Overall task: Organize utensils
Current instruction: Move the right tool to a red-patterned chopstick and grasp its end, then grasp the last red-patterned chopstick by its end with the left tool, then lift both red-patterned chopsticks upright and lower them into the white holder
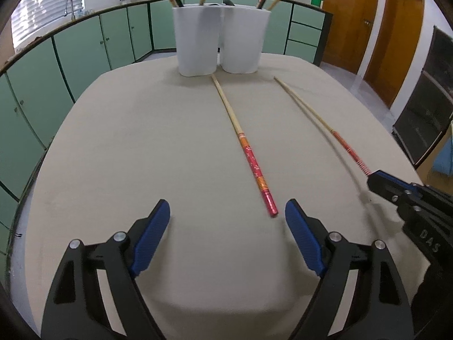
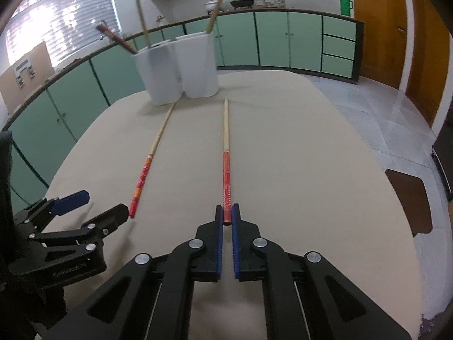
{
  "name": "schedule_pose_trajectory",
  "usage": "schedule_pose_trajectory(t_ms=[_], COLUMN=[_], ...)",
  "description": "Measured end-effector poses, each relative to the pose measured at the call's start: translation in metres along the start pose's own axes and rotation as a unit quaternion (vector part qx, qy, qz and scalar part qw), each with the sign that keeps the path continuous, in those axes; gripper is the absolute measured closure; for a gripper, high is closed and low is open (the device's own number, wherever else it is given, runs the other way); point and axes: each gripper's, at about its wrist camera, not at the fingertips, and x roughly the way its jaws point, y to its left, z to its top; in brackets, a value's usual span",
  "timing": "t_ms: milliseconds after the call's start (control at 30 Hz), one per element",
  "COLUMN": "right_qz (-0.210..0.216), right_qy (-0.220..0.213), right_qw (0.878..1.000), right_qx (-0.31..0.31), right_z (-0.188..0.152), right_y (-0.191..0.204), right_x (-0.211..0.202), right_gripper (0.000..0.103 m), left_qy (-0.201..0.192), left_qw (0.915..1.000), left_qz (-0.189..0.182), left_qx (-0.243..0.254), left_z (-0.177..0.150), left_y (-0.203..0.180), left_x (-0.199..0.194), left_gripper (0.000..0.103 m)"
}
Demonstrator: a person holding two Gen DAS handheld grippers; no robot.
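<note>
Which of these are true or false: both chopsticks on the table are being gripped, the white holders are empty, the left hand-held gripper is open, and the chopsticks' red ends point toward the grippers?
1. Both chopsticks on the table are gripped. False: only the right chopstick sits between the fingers of the right hand-held gripper; the left chopstick lies free.
2. The white holders are empty. False: several chopsticks stand in them.
3. The left hand-held gripper is open. True.
4. The red ends point toward the grippers. True: the bare wooden tips point at the holders.

Two low views toward holders [image 1: 222,38]
</note>
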Motion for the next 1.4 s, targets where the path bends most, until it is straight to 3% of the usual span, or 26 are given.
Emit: schedule_pose_trajectory(t_ms=[300,500,700,1133,1400], right_qz=[0.003,0.005,0.005,0.0,0.003], right_qy=[-0.003,-0.002,-0.003,-0.014,-0.046], right_qw=[1.0,1.0,1.0,1.0,0.999], right_qx=[0.003,0.004,0.004,-0.005,-0.018], right_z=[0.0,0.0,-0.001,0.002,0.017], right_y=[-0.006,-0.008,-0.008,-0.007,-0.002], right_x=[0.002,0.003,0.003,-0.004,-0.028], right_gripper=[0.097,0.097,0.097,0.097,0.097], left_qy=[0.01,0.004,0.001,-0.006,-0.054], left_qw=[0.9998,0.9996,0.9995,0.9999,0.9981], left_qz=[0.013,0.015,0.02,0.011,0.02], left_qx=[0.008,0.023,0.024,0.004,0.023], left_z=[0.002,0.001,-0.002,0.001,0.014], left_y=[-0.017,-0.03,-0.032,-0.02,-0.014], left_x=[0.009,0.006,0.004,-0.004,-0.046], left_gripper=[0.047,0.08,0.095,0.098,0.098])
